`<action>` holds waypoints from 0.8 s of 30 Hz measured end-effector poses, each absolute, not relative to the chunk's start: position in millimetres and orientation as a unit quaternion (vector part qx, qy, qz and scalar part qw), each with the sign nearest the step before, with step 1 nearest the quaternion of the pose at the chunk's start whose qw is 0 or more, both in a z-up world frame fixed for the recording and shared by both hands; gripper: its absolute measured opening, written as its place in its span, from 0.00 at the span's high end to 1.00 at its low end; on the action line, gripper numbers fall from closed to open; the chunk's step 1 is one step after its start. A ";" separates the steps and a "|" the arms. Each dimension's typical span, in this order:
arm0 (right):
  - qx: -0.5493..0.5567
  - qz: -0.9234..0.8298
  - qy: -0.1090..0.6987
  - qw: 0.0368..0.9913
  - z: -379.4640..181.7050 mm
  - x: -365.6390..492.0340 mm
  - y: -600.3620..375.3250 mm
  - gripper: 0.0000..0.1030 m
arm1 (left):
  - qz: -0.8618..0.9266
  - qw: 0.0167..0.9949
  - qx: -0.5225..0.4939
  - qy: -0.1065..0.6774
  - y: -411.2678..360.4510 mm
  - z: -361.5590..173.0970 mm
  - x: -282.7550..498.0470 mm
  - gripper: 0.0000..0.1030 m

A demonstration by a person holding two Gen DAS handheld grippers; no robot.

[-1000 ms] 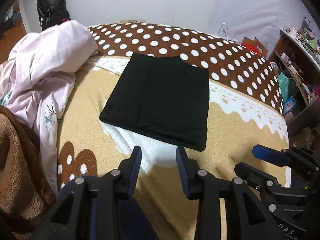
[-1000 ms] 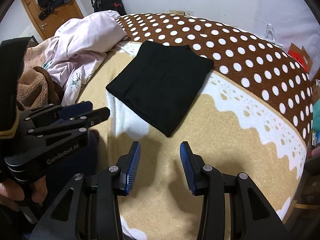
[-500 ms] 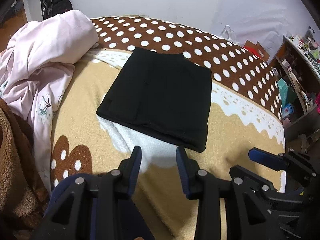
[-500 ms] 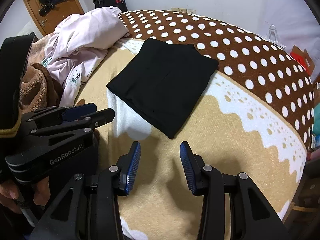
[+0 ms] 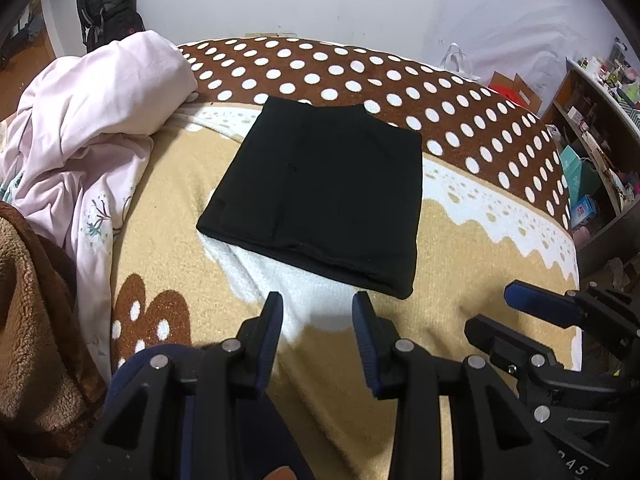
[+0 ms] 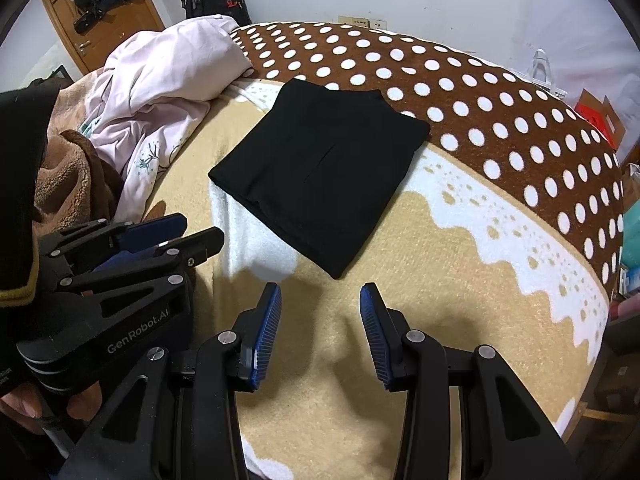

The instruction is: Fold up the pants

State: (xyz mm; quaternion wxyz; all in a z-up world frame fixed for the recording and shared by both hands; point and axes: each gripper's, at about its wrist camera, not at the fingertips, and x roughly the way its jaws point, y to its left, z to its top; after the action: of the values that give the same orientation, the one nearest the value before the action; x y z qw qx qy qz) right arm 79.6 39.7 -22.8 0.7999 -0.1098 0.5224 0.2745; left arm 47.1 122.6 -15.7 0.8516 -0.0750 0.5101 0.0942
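Both tools [image 5: 318, 308] [image 6: 320, 300] gaping, empty | pants [image 5: 320, 196] folded, edges clear

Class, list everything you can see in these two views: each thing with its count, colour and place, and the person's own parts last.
pants: one, black, folded flat mid-bed
blanket: one, tan, white and brown with white dots, covering the bed
quilt: one, pale pink, bunched at the left
fleece throw: one, brown, near left edge
backpack: one, black, against the wall
door: one, wooden, far left
shelves: cluttered, far right
left gripper: black, blue pads, open, empty
right gripper: black, blue pads, open, empty
hand: one, holding the left gripper
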 end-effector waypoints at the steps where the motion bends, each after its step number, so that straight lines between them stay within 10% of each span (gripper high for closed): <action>1: -0.109 0.275 0.522 0.800 -22.6 79.6 39.7 0.59 | 0.095 0.851 -0.074 0.511 122.1 -16.0 47.2 0.63; 24: -0.113 0.283 0.520 0.798 -22.8 76.6 45.2 0.59 | 0.101 0.848 -0.074 0.514 122.3 -16.6 47.8 0.63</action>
State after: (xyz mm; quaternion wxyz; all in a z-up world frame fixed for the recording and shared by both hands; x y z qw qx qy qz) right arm 76.6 45.2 -22.8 0.7978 -0.1131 0.5202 0.2830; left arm 47.8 122.3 -16.6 0.8485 -0.0736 0.5143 0.1011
